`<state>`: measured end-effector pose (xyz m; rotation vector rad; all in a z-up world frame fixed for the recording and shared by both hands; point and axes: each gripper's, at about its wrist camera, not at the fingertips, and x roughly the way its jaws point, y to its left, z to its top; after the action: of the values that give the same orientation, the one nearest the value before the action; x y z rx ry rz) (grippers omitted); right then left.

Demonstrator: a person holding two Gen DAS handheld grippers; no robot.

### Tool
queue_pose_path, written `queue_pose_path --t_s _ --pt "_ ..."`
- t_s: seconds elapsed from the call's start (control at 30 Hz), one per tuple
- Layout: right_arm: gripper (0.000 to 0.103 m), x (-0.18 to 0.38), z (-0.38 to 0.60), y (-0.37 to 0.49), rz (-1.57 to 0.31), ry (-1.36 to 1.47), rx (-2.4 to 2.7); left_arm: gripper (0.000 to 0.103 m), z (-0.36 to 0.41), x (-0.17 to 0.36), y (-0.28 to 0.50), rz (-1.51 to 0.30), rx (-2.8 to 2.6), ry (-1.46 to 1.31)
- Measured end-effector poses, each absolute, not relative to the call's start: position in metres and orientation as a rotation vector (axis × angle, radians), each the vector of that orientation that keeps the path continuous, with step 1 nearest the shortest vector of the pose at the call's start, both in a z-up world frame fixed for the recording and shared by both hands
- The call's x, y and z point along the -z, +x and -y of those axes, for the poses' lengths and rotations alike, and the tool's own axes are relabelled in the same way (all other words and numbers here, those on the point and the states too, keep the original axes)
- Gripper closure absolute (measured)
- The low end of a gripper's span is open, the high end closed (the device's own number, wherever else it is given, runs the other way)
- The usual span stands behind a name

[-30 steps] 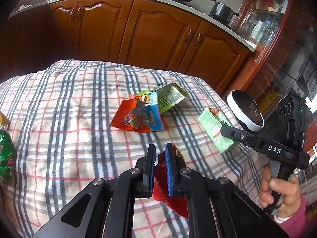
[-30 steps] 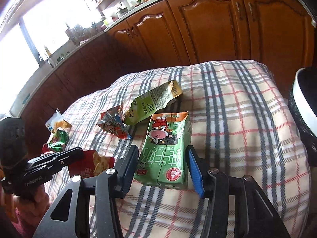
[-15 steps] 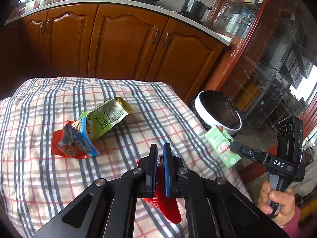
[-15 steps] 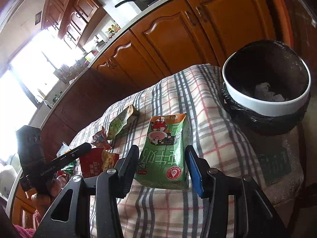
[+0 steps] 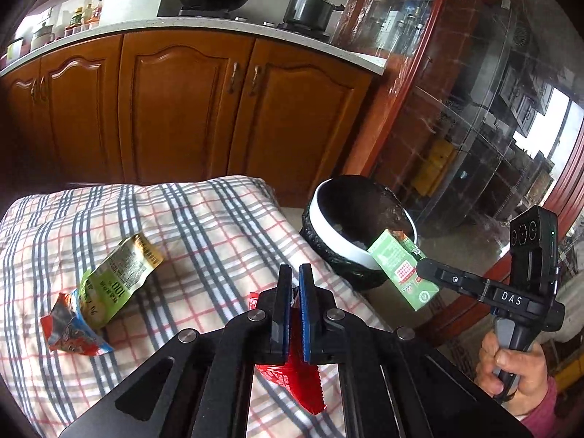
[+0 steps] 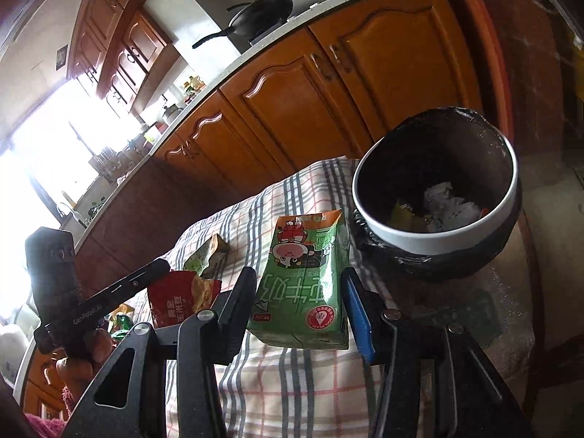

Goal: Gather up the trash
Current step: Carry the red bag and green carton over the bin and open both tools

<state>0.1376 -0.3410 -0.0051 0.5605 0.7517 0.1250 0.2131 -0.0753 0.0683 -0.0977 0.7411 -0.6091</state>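
My left gripper (image 5: 295, 273) is shut on a red snack wrapper (image 5: 295, 383), held above the plaid-covered table; the wrapper also shows in the right wrist view (image 6: 179, 301). My right gripper (image 6: 297, 279) is shut on a green milk carton (image 6: 304, 284), held in the air near the rim of the trash bin (image 6: 438, 244). In the left wrist view the carton (image 5: 399, 268) hangs just in front of the bin (image 5: 328, 230), which is white-rimmed with a black liner and holds some trash.
A green-yellow wrapper (image 5: 116, 277) and a crumpled red-blue wrapper (image 5: 71, 332) lie on the plaid cloth (image 5: 204, 226). More wrappers lie at the table's far end (image 6: 120, 323). Wooden kitchen cabinets (image 5: 189, 102) stand behind; a glass cabinet (image 5: 474, 127) is beyond the bin.
Both grippers have lifted their loads and swung right toward the bin. The carton has left the table and now hangs near the bin's rim.
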Motion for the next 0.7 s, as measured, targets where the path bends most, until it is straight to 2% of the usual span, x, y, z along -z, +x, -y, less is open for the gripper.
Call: queue_pose_path --t_s 0.4,0.7 --pt "0.054 -0.005 0.404 0.15 -0.724 0.542 -0.026 0.101 0.157 -0.084 0.273 -0.69 0.677 -0.057" --pt "0.054 -0.003 0.435 0.166 -0.726 0.527 0.023 0.101 0.22 -0.074 0.327 -0.702 0.703 -0.067"
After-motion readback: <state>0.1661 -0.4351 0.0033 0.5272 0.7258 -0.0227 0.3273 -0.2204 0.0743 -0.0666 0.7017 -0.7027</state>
